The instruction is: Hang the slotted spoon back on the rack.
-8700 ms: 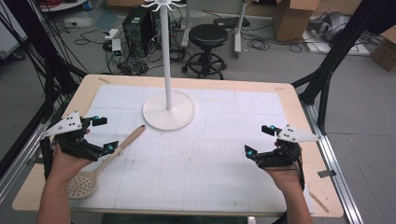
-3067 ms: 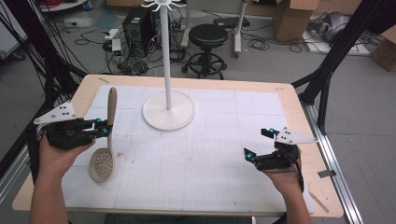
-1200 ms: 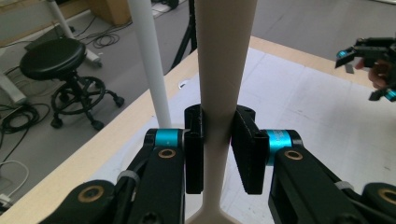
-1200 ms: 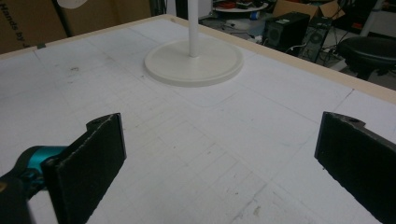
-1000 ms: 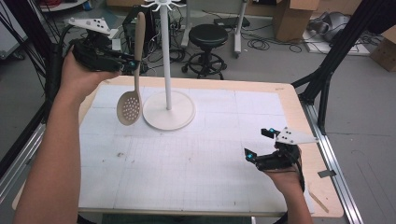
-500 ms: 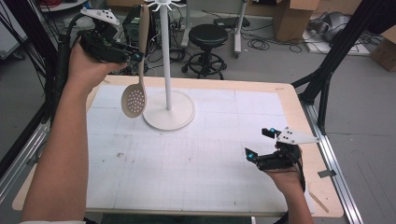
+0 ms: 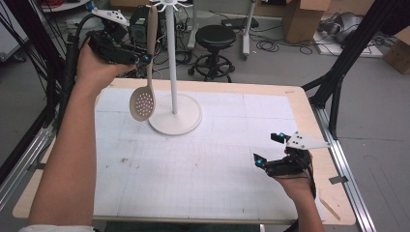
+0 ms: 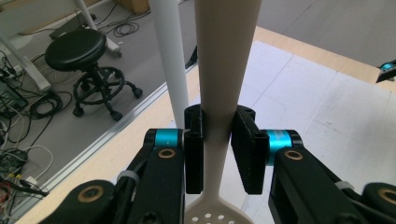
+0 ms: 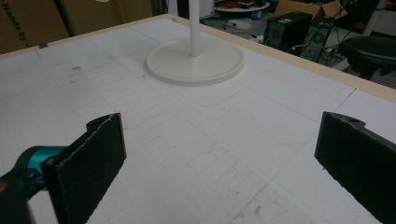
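My left gripper (image 7: 145,57) is raised high at the back left, shut on the handle of a beige slotted spoon (image 7: 144,99) that hangs upright with its perforated bowl down. In the left gripper view both pads (image 8: 194,144) press the spoon handle (image 8: 224,70), right next to the white pole (image 8: 170,60). The white rack stand (image 7: 172,58) rises from a round base (image 7: 176,121) on the table, with hooks at its top (image 7: 169,5) beside the handle's upper end. My right gripper (image 7: 268,149) rests low at the table's right front, open and holding nothing; its wide-apart jaws face the base (image 9: 195,60).
The white gridded mat (image 7: 203,159) covers the wooden table (image 7: 309,116). Behind the table stand a black stool (image 7: 216,38), cables, a computer case and cardboard boxes (image 7: 300,14). Black frame posts (image 7: 338,72) flank the table on both sides.
The left hand has carried the spoon slightly up and to the right, closer to the pole's top. The right gripper has stayed where it was.
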